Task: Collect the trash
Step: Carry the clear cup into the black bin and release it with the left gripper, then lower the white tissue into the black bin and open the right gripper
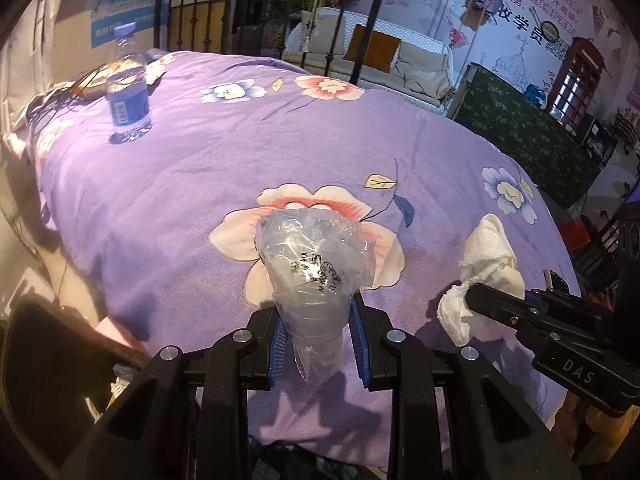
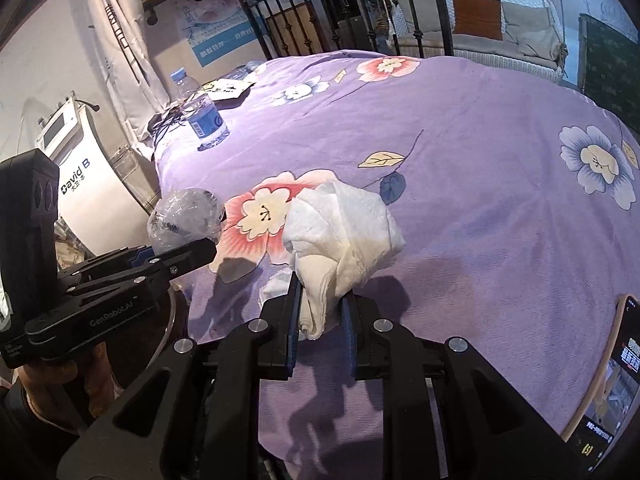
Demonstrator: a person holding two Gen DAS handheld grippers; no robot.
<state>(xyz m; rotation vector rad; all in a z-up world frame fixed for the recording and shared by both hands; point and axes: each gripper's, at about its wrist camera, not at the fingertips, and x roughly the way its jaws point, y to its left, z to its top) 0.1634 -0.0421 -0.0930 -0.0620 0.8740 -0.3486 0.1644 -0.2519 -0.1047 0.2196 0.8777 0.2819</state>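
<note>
My left gripper (image 1: 318, 314) is shut on a crumpled clear plastic bag (image 1: 316, 256) with black print, held just above the purple flowered bedspread (image 1: 240, 152). The bag also shows in the right wrist view (image 2: 184, 216), at the left gripper's (image 2: 208, 246) tip. My right gripper (image 2: 320, 300) is shut on a wad of white tissue paper (image 2: 344, 232). The tissue also shows at the right of the left wrist view (image 1: 488, 264), held by the right gripper (image 1: 470, 296). A water bottle (image 1: 126, 88) with a blue label and cap stands upright at the bed's far left, also in the right wrist view (image 2: 200, 114).
A black iron bed frame (image 1: 260, 12) stands at the far end. Cables and papers (image 2: 224, 88) lie beside the bottle. A white machine (image 2: 92, 184) stands left of the bed. A phone (image 2: 616, 392) lies at the bed's right edge. A dark bin (image 1: 48, 360) sits low left.
</note>
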